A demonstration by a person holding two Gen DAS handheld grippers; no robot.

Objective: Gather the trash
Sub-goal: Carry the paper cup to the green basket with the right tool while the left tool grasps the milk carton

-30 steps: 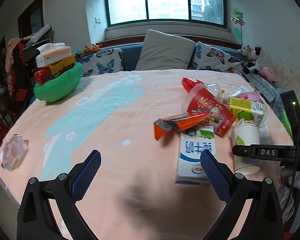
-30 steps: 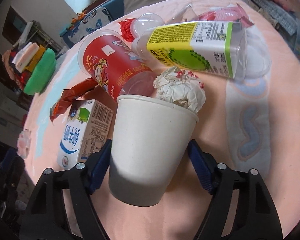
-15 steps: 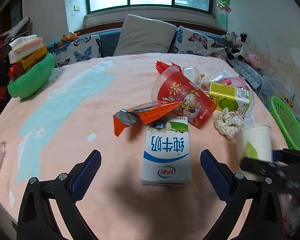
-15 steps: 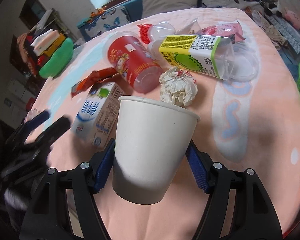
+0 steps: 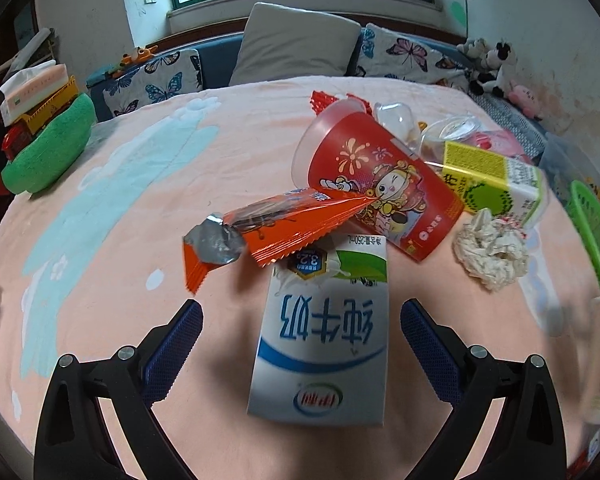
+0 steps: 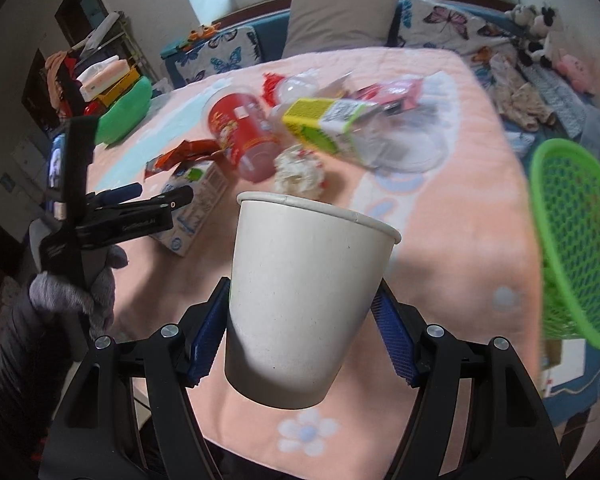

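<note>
Evidently the left tool (image 5: 300,344) stands wide, holding nothing, with the milk carton (image 5: 322,332) lying flat on the desk (image 5: 112,216) directly between its blue pads but touching neither. The carton looks light and fairly stiff, though an empty one would dent under a hard squeeze; its two long side walls are the sensible place to grip. An orange wrapper (image 5: 276,226) overlaps the carton's far end — thin, crinkly and slippery, likely to slide off when the carton rises. Beyond it lie a red cup (image 5: 380,184) on its side, a yellow-green juice box (image 5: 496,182) and a crumpled paper ball (image 5: 490,250) toward the desk's right edge.

From the right wrist, the right tool (image 6: 300,332) is clamped on a white paper cup (image 6: 304,304), pads pressing its lower wall on both sides — a light, easily crushed thing, so a gentle squeeze suits it. The cup is upright, lifted above the desk's near edge. A green mesh basket (image 6: 576,240) hangs off the right edge, near the cup. The left tool shows at the far left over the carton, gripped by a gloved hand (image 6: 76,292).
</note>
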